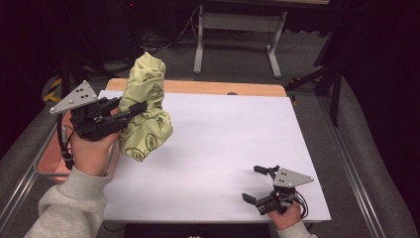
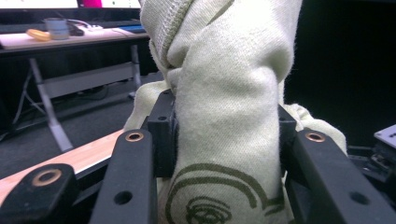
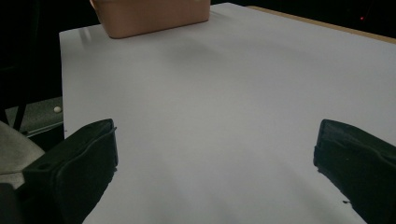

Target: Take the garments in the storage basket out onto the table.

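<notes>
In the high view, the left gripper [image 1: 130, 111] is raised over the left edge of the white table [image 1: 223, 148], clamped on a pale yellow-green cloth [image 1: 146, 106] printed with dark olive line drawings. The cloth hangs bunched in the air, clear of the table top. Its long axis runs nearly upright with a slight lean, one end pointing up and away from the person, the fuller lower end drooping toward the table. Below the left hand [image 1: 91, 148], a salmon-pink bin [image 1: 47, 166] sits against the table's left side. The right gripper [image 1: 255, 184] rests low on the table near its front right corner, jaws set wide apart with nothing between them, pointing left across the bare surface.

In the left gripper view, the two black jaws press on the cloth [image 2: 224, 116] from either side, and the fabric rises between them in a thick twisted column to the top of the frame. A stitched hem shows near the top. A dark olive printed motif of curved rings lies low on the cloth; no letters can be read in it.

In the right gripper view, the jaws stand far apart over the white table [image 3: 210, 93]. The pink bin [image 3: 149, 16] sits at the table's far edge.
</notes>
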The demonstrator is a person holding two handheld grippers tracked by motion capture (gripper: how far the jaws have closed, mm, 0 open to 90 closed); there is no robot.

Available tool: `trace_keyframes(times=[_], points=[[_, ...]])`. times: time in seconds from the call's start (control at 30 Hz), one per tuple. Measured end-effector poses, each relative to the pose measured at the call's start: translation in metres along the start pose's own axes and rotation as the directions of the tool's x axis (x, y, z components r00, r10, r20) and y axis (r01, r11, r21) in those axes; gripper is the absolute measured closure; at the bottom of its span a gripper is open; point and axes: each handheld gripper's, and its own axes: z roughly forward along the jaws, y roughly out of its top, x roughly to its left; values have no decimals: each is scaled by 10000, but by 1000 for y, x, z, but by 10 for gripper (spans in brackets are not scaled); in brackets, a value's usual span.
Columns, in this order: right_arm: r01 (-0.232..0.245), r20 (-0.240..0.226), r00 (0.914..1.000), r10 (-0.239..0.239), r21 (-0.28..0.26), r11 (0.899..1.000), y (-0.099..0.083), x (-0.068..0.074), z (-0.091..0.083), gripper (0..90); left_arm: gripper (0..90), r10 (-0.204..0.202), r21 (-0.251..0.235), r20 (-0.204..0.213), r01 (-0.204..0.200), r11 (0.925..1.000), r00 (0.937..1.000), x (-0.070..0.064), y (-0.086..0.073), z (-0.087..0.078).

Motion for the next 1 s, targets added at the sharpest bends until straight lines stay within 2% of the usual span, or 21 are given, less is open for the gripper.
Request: trace_keyframes(times=[0.43,0.73,1.0], points=[[2,-3,10000,-2,-29,10000,0,-1,-2,5,580,118,83,954,-126,9999,9954,-18,-10,36],[12,-22,10000,-12,-44,10000,0,-1,-2,5,578,-82,65,1504,73,10000,9886,-25,-17,55],[15,-22,10000,-15,-46,10000,0,-1,-3,5,575,-78,164,1693,51,9999,9855,-31,-23,67]])
